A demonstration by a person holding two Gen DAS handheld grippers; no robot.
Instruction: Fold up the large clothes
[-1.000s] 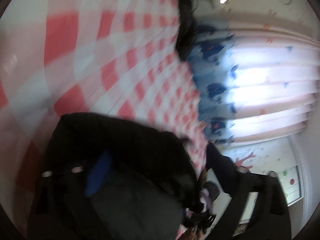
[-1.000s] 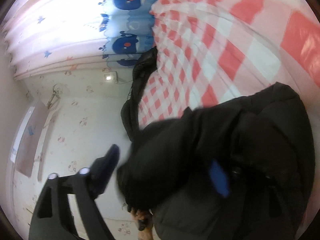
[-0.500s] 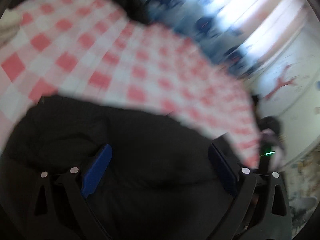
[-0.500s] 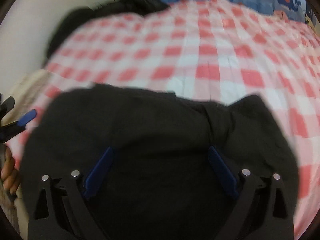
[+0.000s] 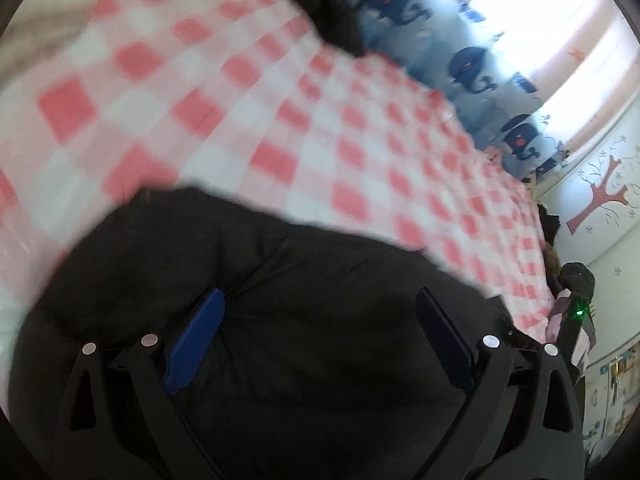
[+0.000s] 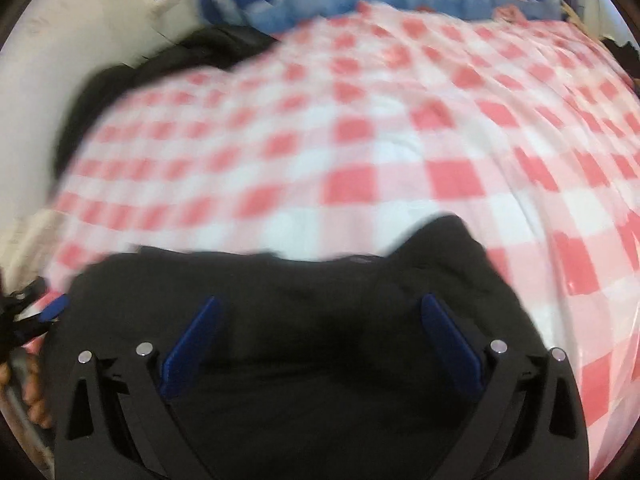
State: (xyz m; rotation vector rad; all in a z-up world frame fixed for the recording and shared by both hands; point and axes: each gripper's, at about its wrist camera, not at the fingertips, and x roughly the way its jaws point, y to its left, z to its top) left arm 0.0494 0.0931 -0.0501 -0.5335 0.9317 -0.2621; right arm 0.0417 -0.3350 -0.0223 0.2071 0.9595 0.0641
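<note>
A large black padded jacket [image 5: 304, 280] lies bunched on a bed with a red and white checked sheet [image 5: 248, 112]. My left gripper [image 5: 320, 300] is open, its blue pads spread wide just above the jacket. In the right wrist view the same jacket [image 6: 320, 300] fills the lower half, on the checked sheet [image 6: 360, 140]. My right gripper [image 6: 320, 304] is open over it, holding nothing. The left gripper's tip [image 6: 52, 308] shows at the far left edge of that view.
Another dark garment [image 5: 324, 12] lies at the far edge of the bed, also seen in the right wrist view [image 6: 160, 68]. Whale-print curtains [image 5: 472, 64] hang behind the bed. A white wall with a tree decal [image 5: 600, 192] is at the right.
One second ago both grippers were tilted and gripped the jacket. They have since opened, swung level and now face across the bed with the jacket lying beneath them.
</note>
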